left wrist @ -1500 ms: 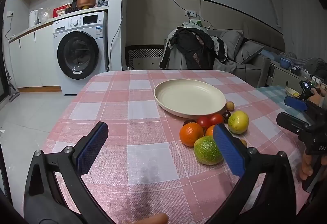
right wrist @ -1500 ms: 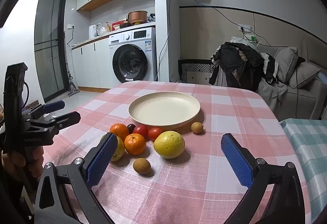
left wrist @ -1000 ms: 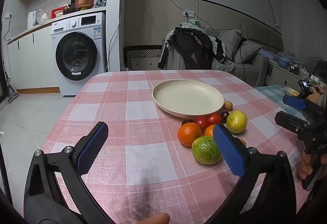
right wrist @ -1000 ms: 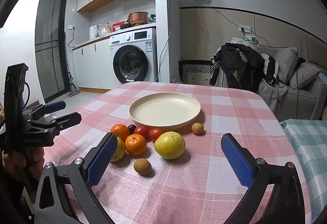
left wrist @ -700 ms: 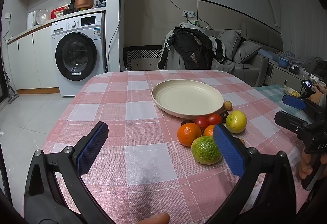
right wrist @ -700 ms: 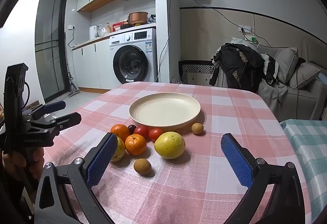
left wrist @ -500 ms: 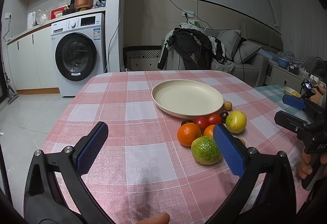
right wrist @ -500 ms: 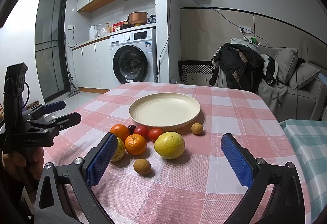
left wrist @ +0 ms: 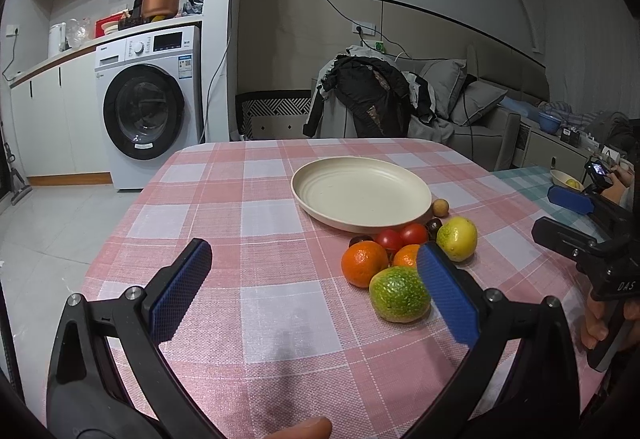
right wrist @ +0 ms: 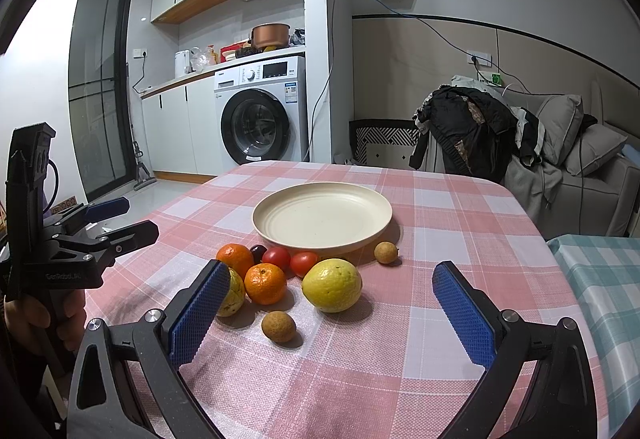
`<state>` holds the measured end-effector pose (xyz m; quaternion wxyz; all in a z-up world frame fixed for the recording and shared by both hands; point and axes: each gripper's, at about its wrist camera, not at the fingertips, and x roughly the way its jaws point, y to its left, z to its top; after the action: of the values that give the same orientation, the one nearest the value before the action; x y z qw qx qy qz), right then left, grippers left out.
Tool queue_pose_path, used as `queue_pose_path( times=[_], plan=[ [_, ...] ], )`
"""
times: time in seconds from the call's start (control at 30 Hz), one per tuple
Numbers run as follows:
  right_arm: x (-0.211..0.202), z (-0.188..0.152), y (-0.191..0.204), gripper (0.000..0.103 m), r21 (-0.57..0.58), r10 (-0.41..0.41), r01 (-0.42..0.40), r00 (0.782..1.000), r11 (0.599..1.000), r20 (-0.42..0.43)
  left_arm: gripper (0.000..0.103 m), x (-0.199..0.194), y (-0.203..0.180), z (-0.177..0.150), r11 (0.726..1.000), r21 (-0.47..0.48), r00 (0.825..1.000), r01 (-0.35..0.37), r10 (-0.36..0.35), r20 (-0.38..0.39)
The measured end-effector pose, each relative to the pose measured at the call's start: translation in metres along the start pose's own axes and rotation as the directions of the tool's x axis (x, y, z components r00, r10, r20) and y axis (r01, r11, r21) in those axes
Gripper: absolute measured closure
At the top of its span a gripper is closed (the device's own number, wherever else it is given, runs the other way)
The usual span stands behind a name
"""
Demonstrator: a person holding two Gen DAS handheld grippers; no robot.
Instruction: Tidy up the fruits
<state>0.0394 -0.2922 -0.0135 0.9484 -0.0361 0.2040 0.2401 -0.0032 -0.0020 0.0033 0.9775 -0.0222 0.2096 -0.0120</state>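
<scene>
Fruits (right wrist: pixel 332 290) clustered beside plate (right wrist: pixel 276 235) rim; both grippers spread, empty.

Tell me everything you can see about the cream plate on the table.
The cream plate is round and shallow, with a low raised rim and faint concentric rings on its matte inner surface; it looks like plastic or ceramic. It is empty and lies flat on the pink checked tablecloth, beyond the cluster of fruit. Two red tomatoes lie close against its near edge, and a small brown longan sits just off its rim; actual contact cannot be told. Neither gripper touches it.
</scene>
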Motion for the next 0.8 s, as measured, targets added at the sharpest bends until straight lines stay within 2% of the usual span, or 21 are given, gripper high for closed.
queue_pose_path(
  times=[0.8],
  plan=[
    [-0.0008, 0.0000, 0.0006, 0.000, -0.001, -0.001, 0.001, 1.000, 1.000, 0.001, 0.001, -0.0004, -0.0045, -0.0008, 1.000, 0.008, 1.000, 0.020, -0.020, 0.005]
  ],
)
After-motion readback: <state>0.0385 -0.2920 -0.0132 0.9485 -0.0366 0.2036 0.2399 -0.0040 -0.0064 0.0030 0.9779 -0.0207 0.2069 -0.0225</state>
